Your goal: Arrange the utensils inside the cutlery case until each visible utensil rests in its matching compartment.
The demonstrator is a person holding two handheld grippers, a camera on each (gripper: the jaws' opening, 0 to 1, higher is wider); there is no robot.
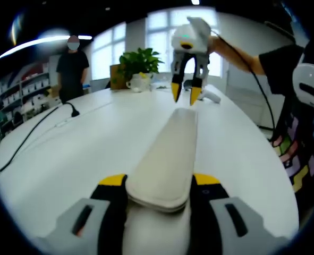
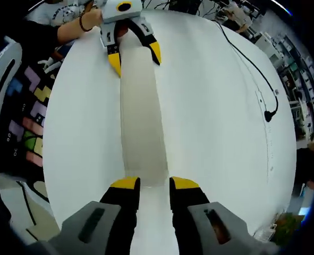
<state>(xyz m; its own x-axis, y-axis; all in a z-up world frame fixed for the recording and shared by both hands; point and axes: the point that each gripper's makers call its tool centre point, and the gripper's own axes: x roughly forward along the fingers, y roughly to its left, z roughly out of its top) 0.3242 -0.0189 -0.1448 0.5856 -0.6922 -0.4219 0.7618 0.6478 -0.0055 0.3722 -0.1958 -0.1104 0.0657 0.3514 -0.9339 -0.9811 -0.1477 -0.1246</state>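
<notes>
A long, flat beige cutlery case (image 1: 170,154) lies lengthwise on the white table (image 1: 77,159). My left gripper (image 1: 159,180) is shut on its near end, one yellow-tipped jaw against each long side. In the right gripper view the same case (image 2: 142,117) runs away from me to the left gripper (image 2: 134,57), which straddles its far end. My right gripper (image 2: 155,183) is open just above the other end of the case and holds nothing. It hangs a little over that end as the right gripper (image 1: 185,94) in the left gripper view. No utensils are visible.
A black cable (image 1: 37,127) runs across the left of the table and ends in a plug (image 2: 268,114). A potted plant (image 1: 139,61) and white teaware (image 1: 138,82) stand at the far end. A person (image 1: 71,64) stands at the back left.
</notes>
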